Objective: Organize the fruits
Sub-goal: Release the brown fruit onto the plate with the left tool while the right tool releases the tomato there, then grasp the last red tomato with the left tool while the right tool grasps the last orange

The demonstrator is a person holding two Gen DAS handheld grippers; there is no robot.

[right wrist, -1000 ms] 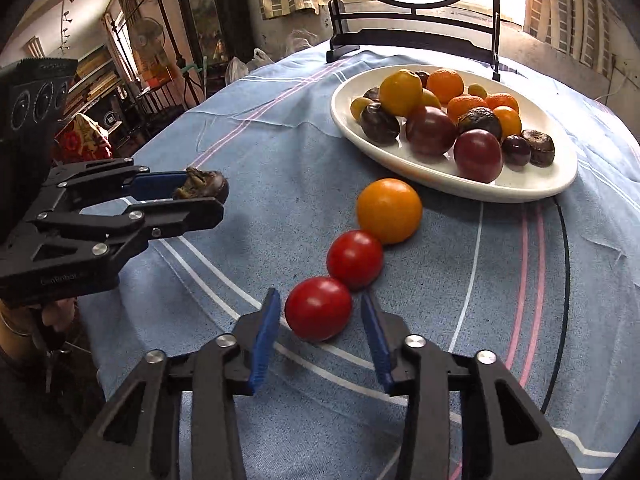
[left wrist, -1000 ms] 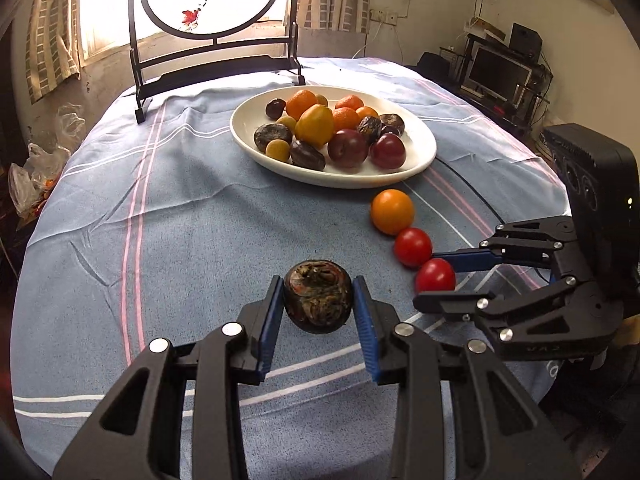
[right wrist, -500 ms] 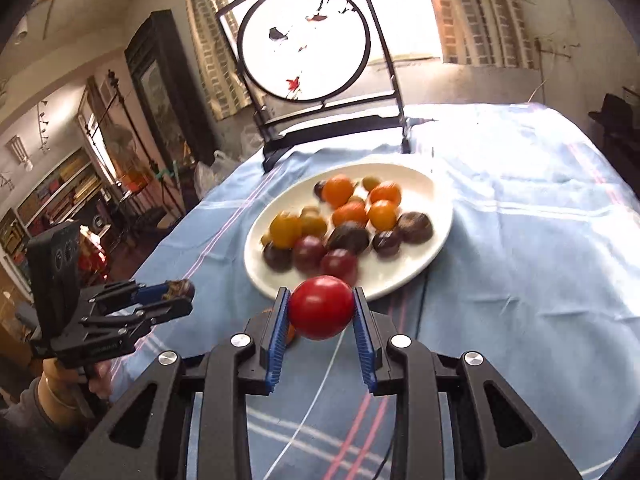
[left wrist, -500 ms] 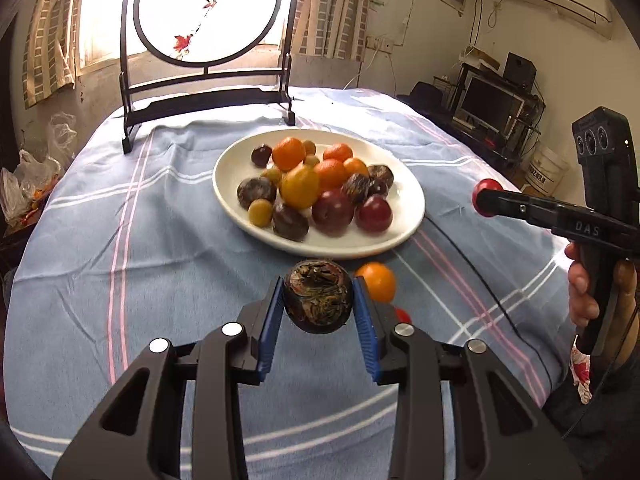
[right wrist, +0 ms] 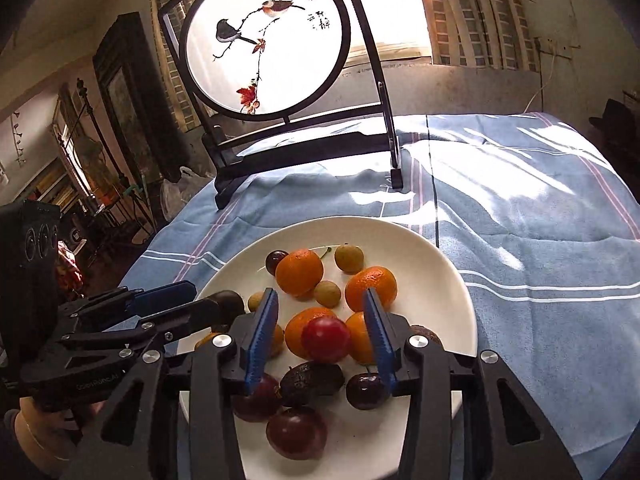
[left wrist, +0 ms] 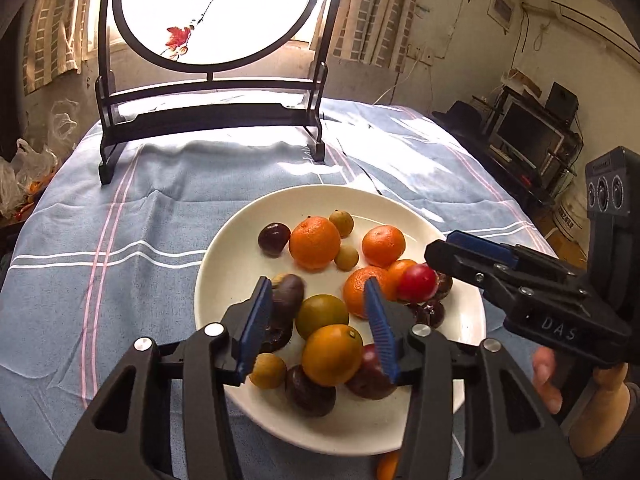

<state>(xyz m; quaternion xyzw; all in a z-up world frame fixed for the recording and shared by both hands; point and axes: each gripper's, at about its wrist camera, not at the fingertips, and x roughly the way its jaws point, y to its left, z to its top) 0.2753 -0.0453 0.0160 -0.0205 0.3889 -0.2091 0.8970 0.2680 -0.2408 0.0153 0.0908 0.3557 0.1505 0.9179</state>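
Note:
A white plate (left wrist: 240,248) (right wrist: 440,264) on the blue cloth holds several fruits: oranges, dark plums, small longans. My left gripper (left wrist: 318,322) is open above the plate; the dark wrinkled fruit (left wrist: 286,294) lies loose by its left finger on the plate. My right gripper (right wrist: 322,334) is open over the plate; the red tomato (right wrist: 326,339) rests on the oranges between its fingers, not pinched. The tomato also shows in the left wrist view (left wrist: 417,283) at the right gripper's tip. The left gripper shows in the right wrist view (right wrist: 172,312).
A black stand with a round painted screen (left wrist: 212,12) (right wrist: 266,40) stands at the table's far edge. An orange fruit (left wrist: 387,467) lies on the cloth just below the plate's near rim. Furniture and a monitor (left wrist: 524,136) are off to the right.
Both grippers moved over the plate and opened. The dark fruit and the red tomato, held half a second ago, now lie among the fruits on the plate.

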